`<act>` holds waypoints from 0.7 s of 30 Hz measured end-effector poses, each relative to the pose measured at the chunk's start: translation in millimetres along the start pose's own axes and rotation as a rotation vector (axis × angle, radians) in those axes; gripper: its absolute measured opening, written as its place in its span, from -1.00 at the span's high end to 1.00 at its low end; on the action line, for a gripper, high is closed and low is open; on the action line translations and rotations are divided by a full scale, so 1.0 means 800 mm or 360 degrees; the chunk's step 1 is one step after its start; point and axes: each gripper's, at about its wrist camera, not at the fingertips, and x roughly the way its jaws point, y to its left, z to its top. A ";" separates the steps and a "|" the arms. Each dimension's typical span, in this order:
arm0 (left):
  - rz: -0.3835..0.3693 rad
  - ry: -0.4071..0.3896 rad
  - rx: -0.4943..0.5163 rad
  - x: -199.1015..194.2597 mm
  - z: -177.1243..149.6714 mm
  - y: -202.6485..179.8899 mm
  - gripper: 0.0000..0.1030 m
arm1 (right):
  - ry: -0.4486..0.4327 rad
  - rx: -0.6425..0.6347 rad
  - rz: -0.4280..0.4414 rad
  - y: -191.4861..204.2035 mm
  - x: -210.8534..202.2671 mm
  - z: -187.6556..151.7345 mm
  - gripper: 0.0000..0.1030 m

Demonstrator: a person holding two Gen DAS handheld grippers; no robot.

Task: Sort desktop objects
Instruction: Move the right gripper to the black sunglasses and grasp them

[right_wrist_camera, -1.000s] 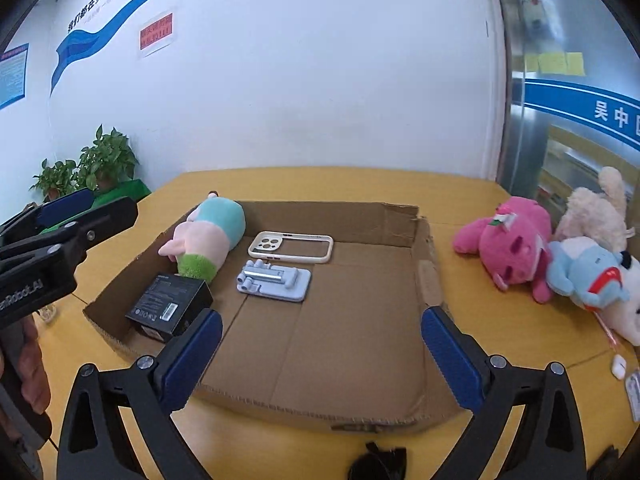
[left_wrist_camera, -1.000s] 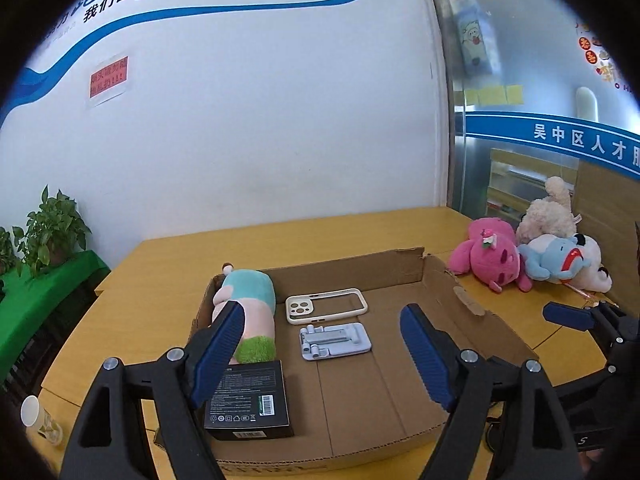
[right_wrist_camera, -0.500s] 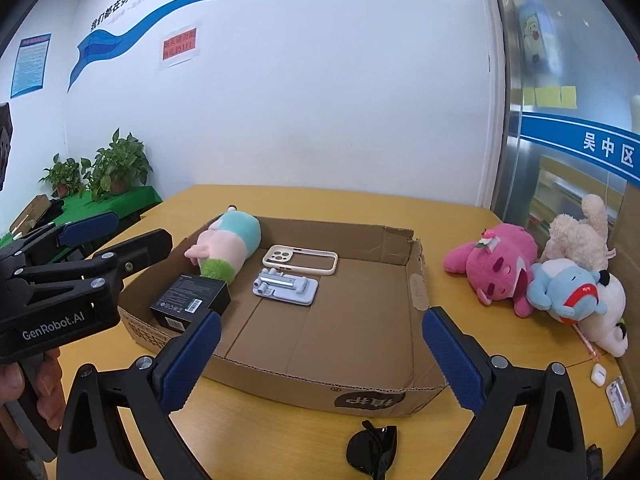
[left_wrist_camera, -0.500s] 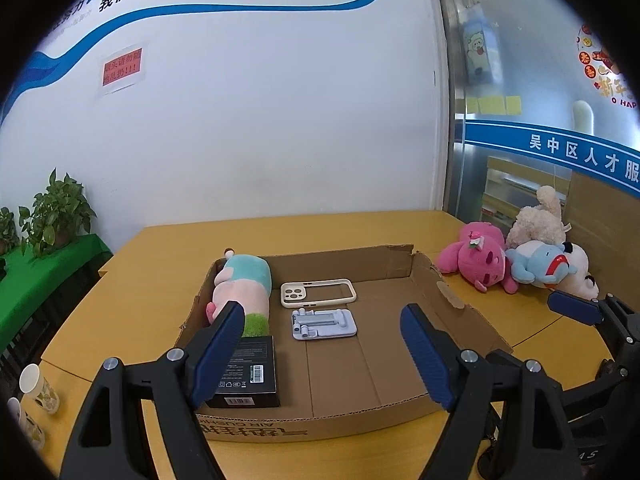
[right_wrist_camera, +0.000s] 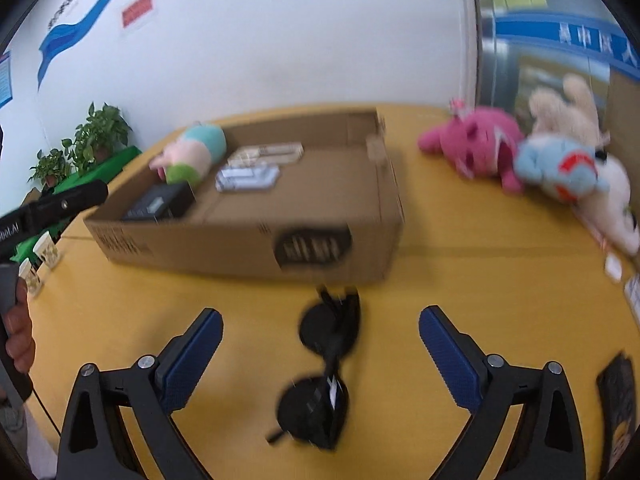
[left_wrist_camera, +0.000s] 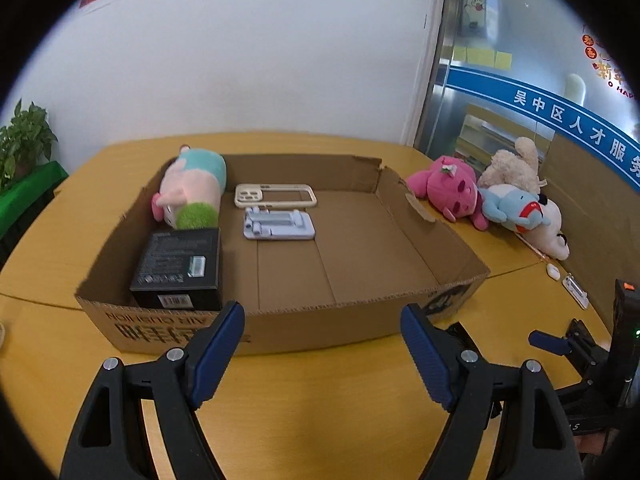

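Right hand-held gripper (right_wrist_camera: 320,336) is released, jaws spread wide over black sunglasses (right_wrist_camera: 322,364) lying on the yellow desk (right_wrist_camera: 460,280), not touching them. Left hand-held gripper (left_wrist_camera: 322,332) is likewise released, empty, just short of the cardboard tray (left_wrist_camera: 280,328). Inside the tray: black box (left_wrist_camera: 178,268), phone stand (left_wrist_camera: 278,224), phone case (left_wrist_camera: 274,195), pink-and-teal plush (left_wrist_camera: 192,194). Beyond, right: three plush toys (left_wrist_camera: 488,200).

Corrugated cardboard box (left_wrist_camera: 280,324), matt; fuzzy cloth plush toys (left_wrist_camera: 452,192); smooth yellow wood-look table (left_wrist_camera: 320,392); glossy black sunglasses (right_wrist_camera: 324,364).
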 end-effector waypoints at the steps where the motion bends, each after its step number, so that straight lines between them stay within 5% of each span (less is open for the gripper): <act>1: -0.0034 0.0040 -0.0021 0.009 -0.006 -0.002 -0.56 | 0.0036 0.0013 0.0007 -0.006 0.004 -0.010 -0.87; 4: -0.0133 0.0154 -0.0055 0.030 -0.018 -0.010 -0.56 | 0.0157 0.0018 0.0035 -0.014 0.022 -0.037 -0.80; 9: -0.0288 0.0354 -0.0047 0.064 -0.033 -0.030 -0.56 | 0.0278 -0.0034 0.0089 -0.003 0.045 -0.063 -0.38; 21: -0.0580 0.0561 -0.0015 0.113 -0.040 -0.078 -0.56 | 0.0210 0.0116 0.0173 -0.022 0.035 -0.057 0.17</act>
